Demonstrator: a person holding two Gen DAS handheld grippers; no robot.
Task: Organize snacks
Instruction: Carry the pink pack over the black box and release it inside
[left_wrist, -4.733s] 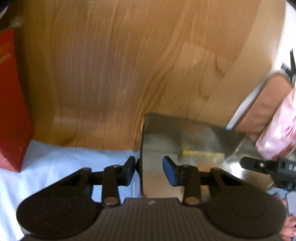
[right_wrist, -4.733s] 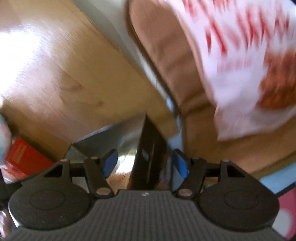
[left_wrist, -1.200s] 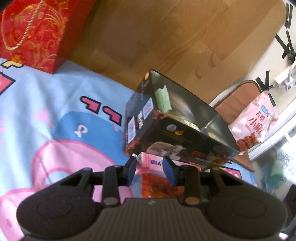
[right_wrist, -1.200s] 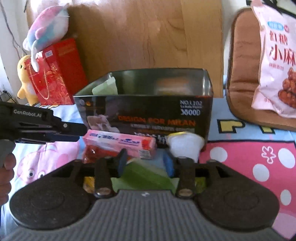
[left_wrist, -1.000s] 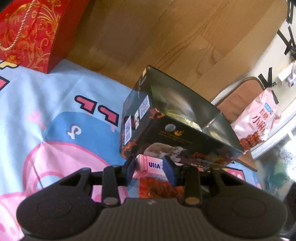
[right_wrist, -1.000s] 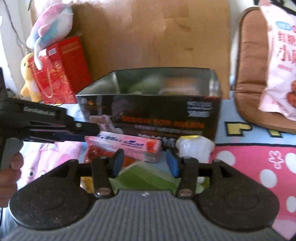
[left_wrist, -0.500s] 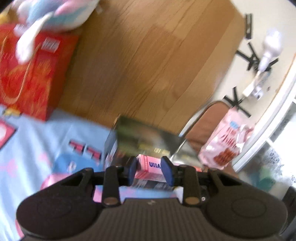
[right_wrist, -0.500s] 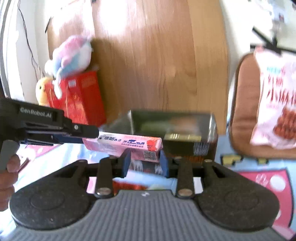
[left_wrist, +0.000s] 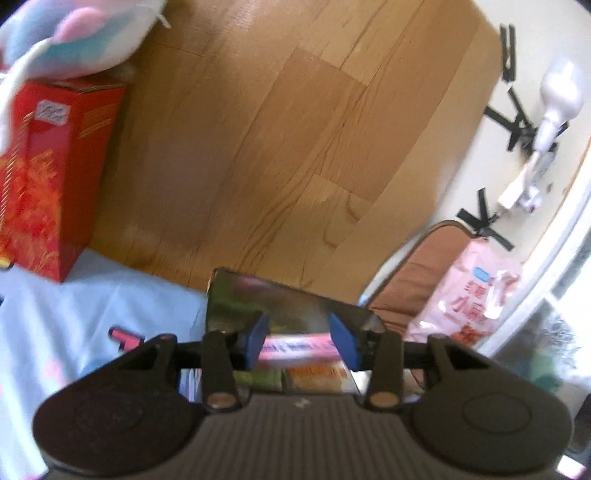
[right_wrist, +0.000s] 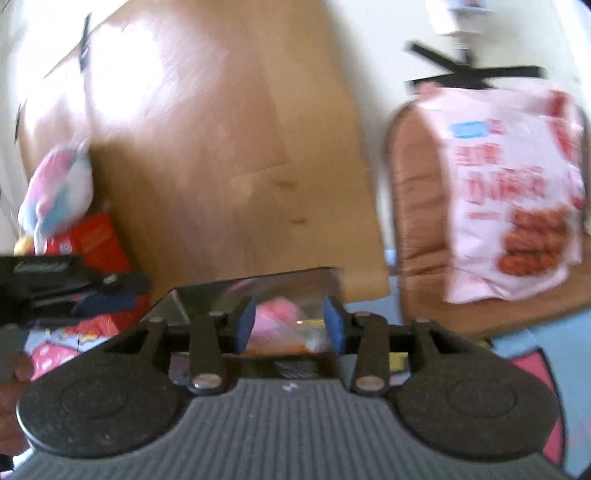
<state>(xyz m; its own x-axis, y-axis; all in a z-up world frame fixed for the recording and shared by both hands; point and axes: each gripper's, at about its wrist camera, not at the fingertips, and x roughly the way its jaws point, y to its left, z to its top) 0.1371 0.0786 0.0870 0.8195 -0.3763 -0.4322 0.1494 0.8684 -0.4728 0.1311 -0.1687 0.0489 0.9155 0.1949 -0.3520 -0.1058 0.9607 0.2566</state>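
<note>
A dark open box (left_wrist: 288, 299) with shiny inner walls stands on the cartoon-print cloth; it also shows in the right wrist view (right_wrist: 207, 295). My left gripper (left_wrist: 297, 341) is open above the box, and a blurred pink snack pack (left_wrist: 295, 345) lies between its fingers, in or over the box. My right gripper (right_wrist: 291, 330) is open over the box too, with pink and red snack packets (right_wrist: 280, 328) seen between its fingers. Whether either pack is touched I cannot tell. The left gripper's arm (right_wrist: 74, 284) shows at the left of the right wrist view.
A red gift bag (left_wrist: 44, 177) with a plush toy (left_wrist: 74, 40) on top stands at the left. A wooden panel (left_wrist: 277, 147) rises behind the box. A brown cushion (right_wrist: 413, 221) bears a large pink snack bag (right_wrist: 517, 206) at the right.
The left gripper has opened wider and let go of the pink pack, which now sits lower at the box. The right gripper has opened wider and tilted up over the box.
</note>
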